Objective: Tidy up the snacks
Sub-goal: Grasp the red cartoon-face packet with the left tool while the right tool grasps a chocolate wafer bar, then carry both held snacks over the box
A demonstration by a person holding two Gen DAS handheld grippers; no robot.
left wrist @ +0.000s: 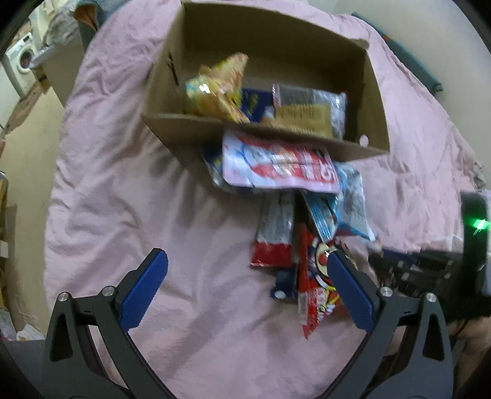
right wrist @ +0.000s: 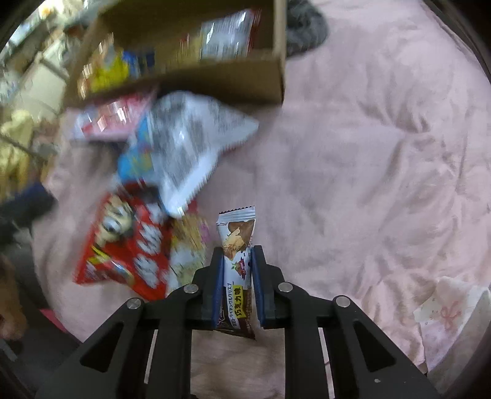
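A cardboard box (left wrist: 196, 132) lies on a pink bedspread (left wrist: 122, 190) and holds a yellow snack bag (left wrist: 218, 89) and a silver and gold packet (left wrist: 310, 110). Loose snacks spill in front of it: a pink and white bag (left wrist: 276, 165), a red packet (left wrist: 313, 300) and blue bags. My left gripper (left wrist: 245, 264) is open and empty above the bedspread, its right finger over the red packet. My right gripper (right wrist: 236, 254) is shut on a chocolate wafer bar (right wrist: 237, 233), held above the bedspread (right wrist: 368, 153). The box (right wrist: 214, 83), a white bag (right wrist: 193, 138) and a red bag (right wrist: 129, 242) lie to its left.
A washing machine (left wrist: 21, 61) stands far left beyond the bed. The right gripper's body with a green light (left wrist: 475, 227) is at the right edge. A grey cloth (right wrist: 307, 27) lies behind the box and a white printed cloth (right wrist: 451, 313) lies at the lower right.
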